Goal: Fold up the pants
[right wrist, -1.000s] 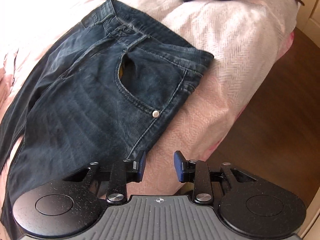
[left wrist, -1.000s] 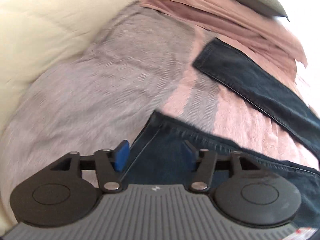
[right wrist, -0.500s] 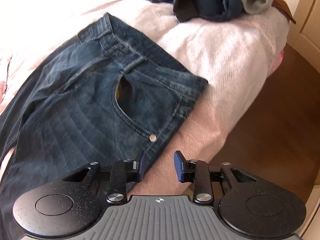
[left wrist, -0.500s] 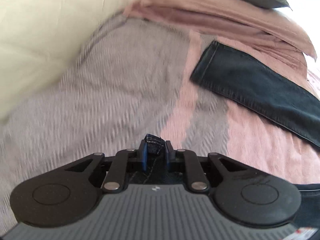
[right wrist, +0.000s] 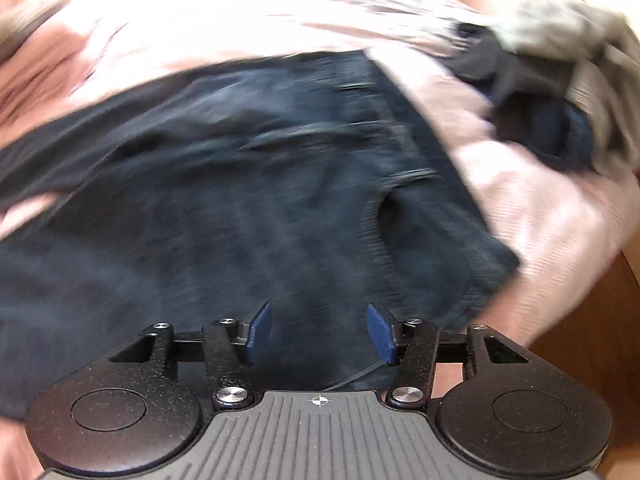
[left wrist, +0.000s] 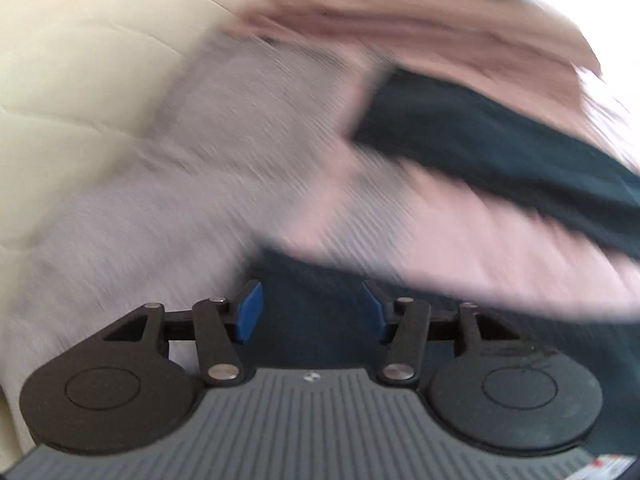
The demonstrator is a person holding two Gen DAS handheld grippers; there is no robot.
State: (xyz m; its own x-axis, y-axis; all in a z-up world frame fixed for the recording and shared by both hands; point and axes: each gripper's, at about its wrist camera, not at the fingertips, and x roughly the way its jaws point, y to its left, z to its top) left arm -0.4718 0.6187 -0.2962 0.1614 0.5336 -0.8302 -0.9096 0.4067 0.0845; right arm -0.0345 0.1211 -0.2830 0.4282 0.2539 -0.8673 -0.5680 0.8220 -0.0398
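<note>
Both grippers opening above dark jeans spread on a pink bedspread.
Left gripper (left wrist: 311, 310) spreads empty jaws over a leg at lower centre; right gripper (right wrist: 318, 334) does likewise over the jeans (right wrist: 240, 208) near the pocket, probably seeking fold grips.

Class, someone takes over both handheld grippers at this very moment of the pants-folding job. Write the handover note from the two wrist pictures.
Left gripper: jaws opening, dark denim between the pads, not pinched.
Right gripper: jaws opening, over the upper part of the jeans, nothing gripped.
Things: jeans lie spread on the pink bedspread; one leg end lies apart from the leg under the left gripper. A heap of other clothes lies beyond the waistband.
Done: no fold visible.
Left: grip one side of the jeans, lay it over the other, then fold lengthwise.
</note>
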